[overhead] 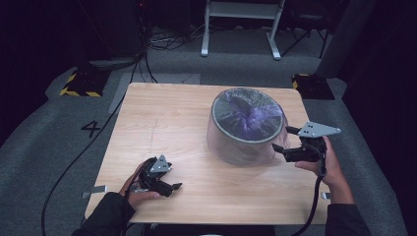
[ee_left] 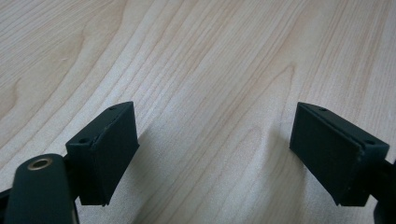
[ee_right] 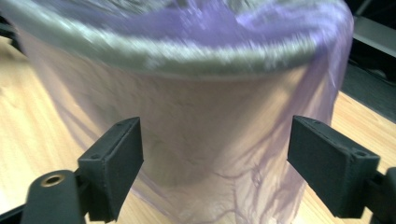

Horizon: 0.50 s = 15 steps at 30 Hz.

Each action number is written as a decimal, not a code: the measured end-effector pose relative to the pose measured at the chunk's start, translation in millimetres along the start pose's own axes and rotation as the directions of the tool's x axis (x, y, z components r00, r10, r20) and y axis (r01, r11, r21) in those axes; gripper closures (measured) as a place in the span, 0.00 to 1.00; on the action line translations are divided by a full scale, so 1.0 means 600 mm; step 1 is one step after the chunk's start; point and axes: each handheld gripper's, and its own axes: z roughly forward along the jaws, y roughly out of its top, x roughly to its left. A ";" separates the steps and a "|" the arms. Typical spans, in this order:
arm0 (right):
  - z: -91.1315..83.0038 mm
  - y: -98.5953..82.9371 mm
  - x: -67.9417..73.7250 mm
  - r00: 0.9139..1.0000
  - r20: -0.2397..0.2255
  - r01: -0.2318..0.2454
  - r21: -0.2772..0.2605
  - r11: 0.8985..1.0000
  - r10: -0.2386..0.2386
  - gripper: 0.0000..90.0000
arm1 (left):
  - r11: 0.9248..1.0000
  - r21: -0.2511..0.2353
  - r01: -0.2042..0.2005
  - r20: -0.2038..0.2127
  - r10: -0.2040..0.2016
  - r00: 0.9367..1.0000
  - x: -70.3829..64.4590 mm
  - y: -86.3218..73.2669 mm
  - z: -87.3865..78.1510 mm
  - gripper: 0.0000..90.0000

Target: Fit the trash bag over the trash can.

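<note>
Your right gripper has its jaws spread wide, right up beside the bin and its purple liner on the table. Your left gripper, also spread, rests well apart.

The tabletop is pale wood with a visible grain, smooth and matt. Over the bin hangs a thin, translucent purple plastic bag — wrinkled, faintly glossy. Both claws — left claw, right claw — look like matt black plastic, with grey metal-looking plates on top.
</note>
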 end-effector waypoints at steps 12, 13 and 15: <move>0.034 -0.046 -0.005 0.999 0.025 -0.024 0.057 0.998 0.022 0.34 | 1.000 0.000 -0.001 0.000 0.001 1.000 0.000 0.000 0.000 0.16; 0.036 -0.049 -0.004 1.000 0.018 -0.026 0.064 0.998 0.025 0.33 | 1.000 0.000 -0.001 0.000 0.001 1.000 0.000 0.000 0.000 0.16; 0.039 -0.055 -0.002 1.000 0.015 -0.024 0.074 0.997 0.023 0.31 | 1.000 0.000 -0.001 0.000 0.001 1.000 0.000 0.000 0.000 0.16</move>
